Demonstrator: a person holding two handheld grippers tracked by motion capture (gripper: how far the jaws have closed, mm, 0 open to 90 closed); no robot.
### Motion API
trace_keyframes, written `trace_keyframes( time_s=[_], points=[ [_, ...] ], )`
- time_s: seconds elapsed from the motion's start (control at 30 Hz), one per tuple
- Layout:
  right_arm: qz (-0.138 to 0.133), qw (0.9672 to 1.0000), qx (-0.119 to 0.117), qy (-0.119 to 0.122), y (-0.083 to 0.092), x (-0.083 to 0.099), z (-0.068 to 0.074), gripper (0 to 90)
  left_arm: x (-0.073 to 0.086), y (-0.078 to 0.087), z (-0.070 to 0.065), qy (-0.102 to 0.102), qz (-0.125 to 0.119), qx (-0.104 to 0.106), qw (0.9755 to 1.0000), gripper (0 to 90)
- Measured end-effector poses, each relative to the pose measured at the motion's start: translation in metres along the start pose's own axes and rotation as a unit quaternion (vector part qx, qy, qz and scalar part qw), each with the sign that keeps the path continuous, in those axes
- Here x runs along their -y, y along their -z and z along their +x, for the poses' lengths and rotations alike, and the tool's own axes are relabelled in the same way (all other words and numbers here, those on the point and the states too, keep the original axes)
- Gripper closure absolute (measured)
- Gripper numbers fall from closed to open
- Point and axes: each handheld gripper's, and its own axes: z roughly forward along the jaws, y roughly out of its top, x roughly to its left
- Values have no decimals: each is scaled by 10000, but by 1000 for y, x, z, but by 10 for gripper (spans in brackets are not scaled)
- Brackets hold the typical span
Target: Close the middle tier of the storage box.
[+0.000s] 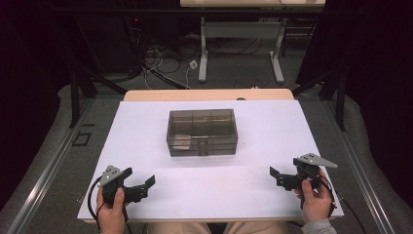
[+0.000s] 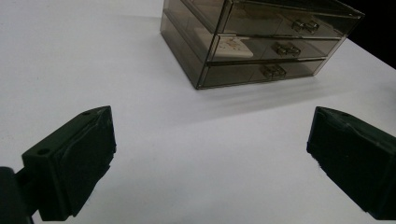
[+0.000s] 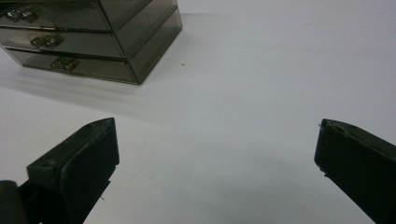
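High view: I see the drawer box (image 1: pixel 202 132) ahead, between left hand-held gripper (image 1: pixel 141 180) and right hand-held gripper (image 1: pixel 282 174), long axis crosswise, fronts facing me. Both gape wide, empty. Drawer contents unclear.

Both grippers (image 1: pixel 141 183) (image 1: pixel 281 174) agape, apart

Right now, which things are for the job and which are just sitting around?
For the job: drawer box, its three drawers shut; left gripper and right gripper, both open.

Just around: white table sheet, floor cables, far table legs.
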Motion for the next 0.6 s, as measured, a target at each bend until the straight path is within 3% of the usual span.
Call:
trace_keyframes(
  time_s=[0.13, 0.6],
  points=[
    [5, 9999, 57, -151, 3, 4, -9, 0, 0, 0, 0, -1, -3, -5, 10000, 16],
    [18, 9992, 264, -296, 2, 18, -26, 3, 0, 1, 2, -4, -16, -9, 10000, 16]
  ],
)
